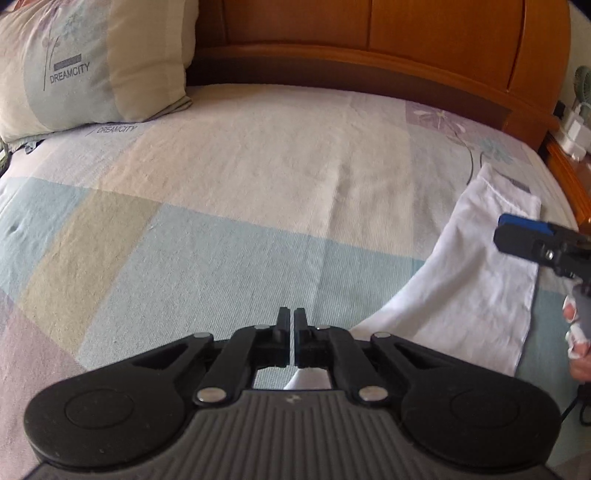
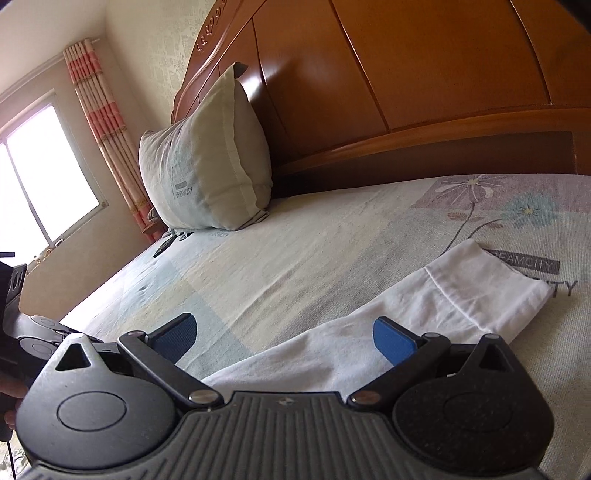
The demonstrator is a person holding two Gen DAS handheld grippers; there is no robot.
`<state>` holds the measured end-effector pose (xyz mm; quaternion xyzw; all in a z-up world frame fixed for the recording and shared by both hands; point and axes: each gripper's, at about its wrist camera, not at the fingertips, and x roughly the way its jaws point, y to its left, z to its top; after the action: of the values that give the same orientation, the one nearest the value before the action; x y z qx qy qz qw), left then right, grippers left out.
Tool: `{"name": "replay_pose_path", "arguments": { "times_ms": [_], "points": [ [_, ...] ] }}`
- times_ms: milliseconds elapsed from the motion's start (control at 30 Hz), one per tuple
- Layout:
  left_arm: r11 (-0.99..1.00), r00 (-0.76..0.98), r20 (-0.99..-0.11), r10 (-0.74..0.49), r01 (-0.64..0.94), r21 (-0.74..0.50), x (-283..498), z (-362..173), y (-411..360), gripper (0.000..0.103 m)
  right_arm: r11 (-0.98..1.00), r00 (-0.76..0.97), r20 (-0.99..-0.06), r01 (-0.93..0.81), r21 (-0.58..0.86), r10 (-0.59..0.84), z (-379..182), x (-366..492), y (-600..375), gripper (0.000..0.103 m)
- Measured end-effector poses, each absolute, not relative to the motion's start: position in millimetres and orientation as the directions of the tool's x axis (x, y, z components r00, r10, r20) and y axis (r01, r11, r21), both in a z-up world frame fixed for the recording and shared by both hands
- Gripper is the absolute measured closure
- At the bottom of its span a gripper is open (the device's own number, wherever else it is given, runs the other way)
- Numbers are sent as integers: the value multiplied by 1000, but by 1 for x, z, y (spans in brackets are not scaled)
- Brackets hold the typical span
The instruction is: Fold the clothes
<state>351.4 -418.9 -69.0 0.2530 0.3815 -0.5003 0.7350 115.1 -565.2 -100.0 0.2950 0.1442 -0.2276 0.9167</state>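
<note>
The left hand-held gripper [image 1: 294, 319] is pressed together, empty; the right hand-held gripper [image 2: 286, 341] is spread above white cloth [image 2: 424, 306] laid on the bed [image 2: 295, 251].

I see the garment [image 1: 476, 273] lying flat on the bed [image 1: 229, 206], to the right of the left gripper [image 1: 294, 317]. The right gripper [image 2: 284, 341] hangs above the garment's near part. The pillow [image 1: 92, 66] leans against the headboard [image 1: 369, 33] at the bed's far left corner.
</note>
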Motion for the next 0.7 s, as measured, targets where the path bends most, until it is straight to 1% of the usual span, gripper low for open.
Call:
{"name": "replay_pose_path", "arguments": {
  "times_ms": [100,167,300,367,433,467,600,700],
  "points": [
    [351,177,-800,-573,935,-45,341,-62,-419,99,731,843,-421,513,449,-334,-101,119,-564,0],
    [317,141,-809,-571,947,-59,332,-62,-425,93,742,833,-434,523,419,-342,-101,121,-561,0],
    [289,154,-830,-536,957,-9,324,-72,-441,93,759,836,-413,521,391,-362,-97,119,-555,0],
    [277,152,-834,-530,961,-1,322,-77,-448,84,761,840,-398,518,389,-368,-96,117,-554,0],
    [249,152,-830,-537,968,16,316,-80,-450,78,757,842,-397,517,400,-366,-96,116,-556,0],
    [239,157,-830,-536,971,30,313,-82,-451,76,754,842,-400,518,404,-363,-97,116,-557,0],
    [209,154,-844,-514,977,51,305,-93,-453,76,747,842,-403,518,417,-359,-98,116,-560,0],
    [172,198,-837,-510,977,126,290,-94,-454,83,743,841,-401,522,419,-365,-98,116,-560,0]
  ]
}}
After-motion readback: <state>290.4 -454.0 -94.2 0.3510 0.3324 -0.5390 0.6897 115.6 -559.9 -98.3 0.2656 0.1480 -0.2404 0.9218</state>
